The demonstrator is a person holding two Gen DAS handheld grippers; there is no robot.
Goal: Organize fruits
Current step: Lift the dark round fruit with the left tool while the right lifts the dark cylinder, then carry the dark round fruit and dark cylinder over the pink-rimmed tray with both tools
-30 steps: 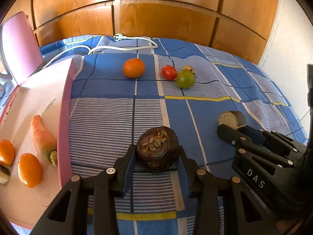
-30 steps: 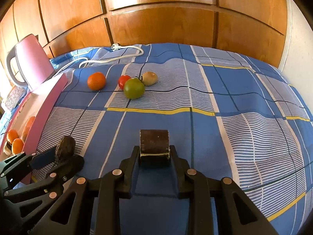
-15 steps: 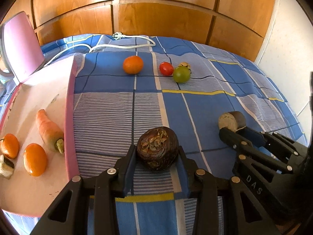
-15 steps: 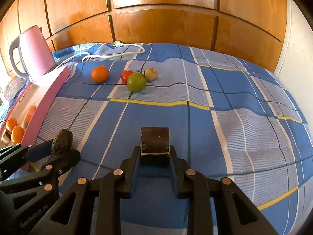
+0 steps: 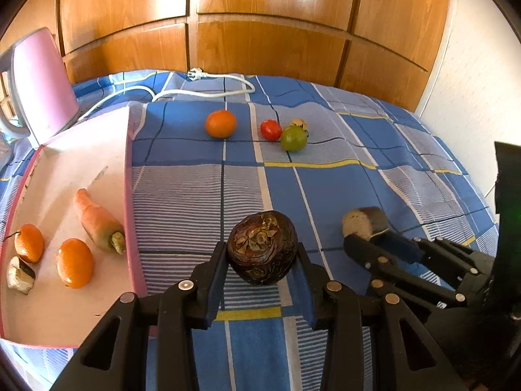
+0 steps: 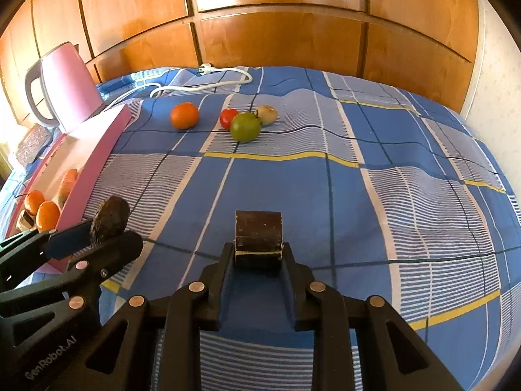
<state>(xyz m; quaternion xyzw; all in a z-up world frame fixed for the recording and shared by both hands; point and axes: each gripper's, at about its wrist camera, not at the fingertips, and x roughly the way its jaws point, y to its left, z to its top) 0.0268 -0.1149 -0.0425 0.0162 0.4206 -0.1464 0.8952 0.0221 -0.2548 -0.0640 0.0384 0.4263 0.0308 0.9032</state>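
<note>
My left gripper (image 5: 262,262) is shut on a dark, wrinkled round fruit (image 5: 262,247), held above the blue checked cloth. My right gripper (image 6: 259,254) is shut on a dark cut chunk with a pale band (image 6: 258,239). Each gripper shows in the other's view: the right one (image 5: 368,238) to the right, the left one (image 6: 107,231) to the left. A pink tray (image 5: 128,195) on the left holds a carrot (image 5: 97,221), two small orange fruits (image 5: 75,262) and a cut piece (image 5: 19,275). Far off lie an orange (image 5: 220,123), a red tomato (image 5: 271,129), a green tomato (image 5: 293,138) and a brownish fruit (image 6: 267,114).
A pink kettle (image 6: 68,88) stands behind the tray at the far left. A white power cord with plug (image 5: 202,79) lies along the cloth's far edge. Wooden cabinet doors (image 5: 260,16) close off the back, and a pale wall (image 5: 472,81) stands to the right.
Both grippers have risen a little and drawn back with their pieces held; the cloth and tray look lower and farther in both views. Neither grip has changed.
</note>
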